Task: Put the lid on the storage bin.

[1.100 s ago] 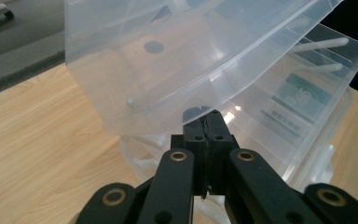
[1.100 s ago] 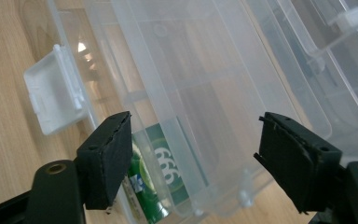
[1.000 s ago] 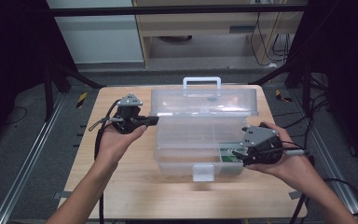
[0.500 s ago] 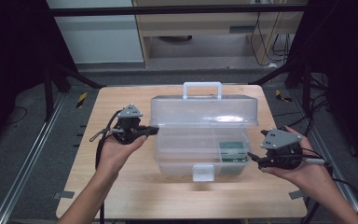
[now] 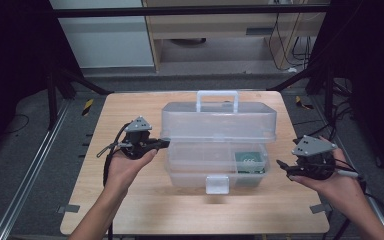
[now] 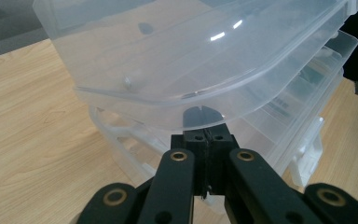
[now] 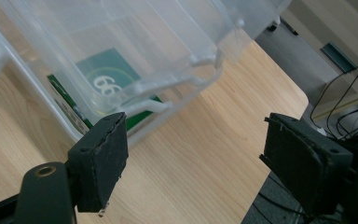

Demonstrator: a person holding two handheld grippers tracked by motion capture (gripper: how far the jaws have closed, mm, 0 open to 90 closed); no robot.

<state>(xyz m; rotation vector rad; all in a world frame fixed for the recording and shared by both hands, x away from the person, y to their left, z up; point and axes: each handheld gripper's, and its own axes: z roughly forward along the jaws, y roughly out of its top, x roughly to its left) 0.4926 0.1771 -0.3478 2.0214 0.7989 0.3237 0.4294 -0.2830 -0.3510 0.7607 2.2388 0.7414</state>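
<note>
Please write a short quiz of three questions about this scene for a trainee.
1. True or false: the left gripper is shut, with its tips at the lid edge of the clear plastic box.
2. Which gripper stands open: A left, B right?
3. What colour is the packet inside the box?

Key: 1 true. 2 B, the right gripper, apart from the box. 3 green.

Left gripper (image 5: 166, 143) held level in upturned left hand (image 5: 125, 165), jaws fully closed, right gripper (image 5: 281, 164) level, jaws wide apart, nothing between.
</note>
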